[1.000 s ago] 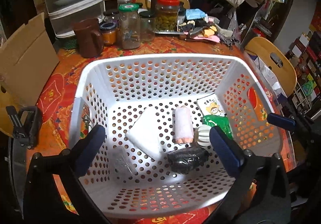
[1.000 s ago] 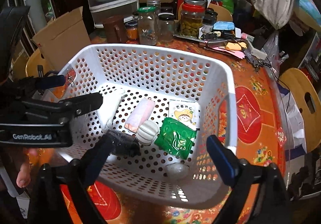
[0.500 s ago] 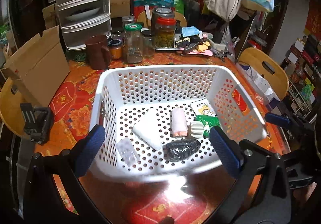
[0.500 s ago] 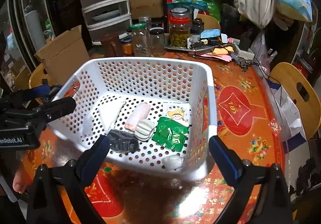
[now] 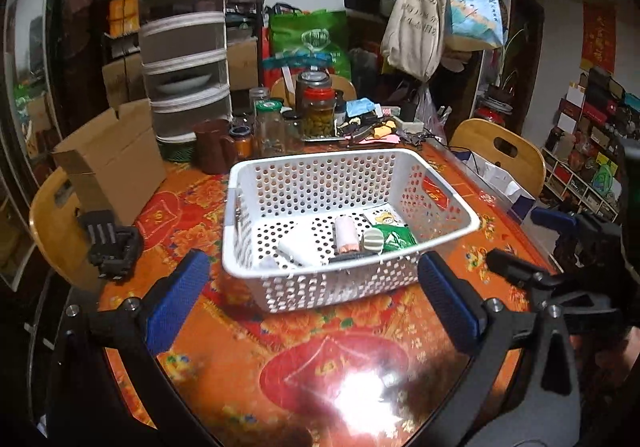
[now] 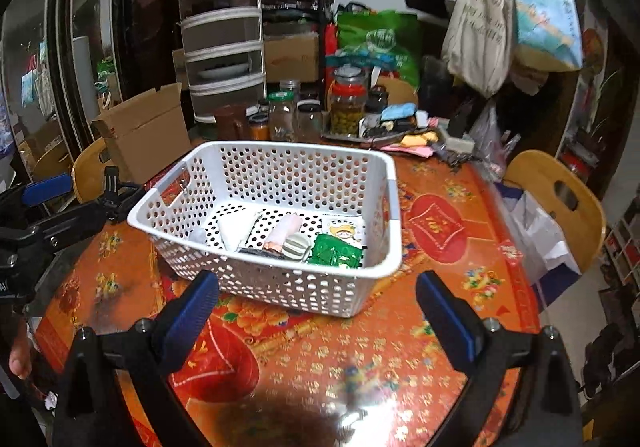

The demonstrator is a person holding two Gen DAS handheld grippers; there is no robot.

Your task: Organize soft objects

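Basket, white perforated plastic, rectangular, held a pink roll, a ribbed white ball and a glossy green packet. Left gripper and right gripper were spread empty before the basket.

table: i see a round top under a glossy orange-red floral cover, with a bright glare patch at the near edge.
middle: a white perforated basket sits straight on the cover.
far edge: i make out a brown mug, a cluster of glass jars, and a taller red-lidded jar of green contents.
far left: a grey tiered drawer unit stands behind the mug.
far right: a tray of small mixed clutter; too jumbled for me to tell apart.
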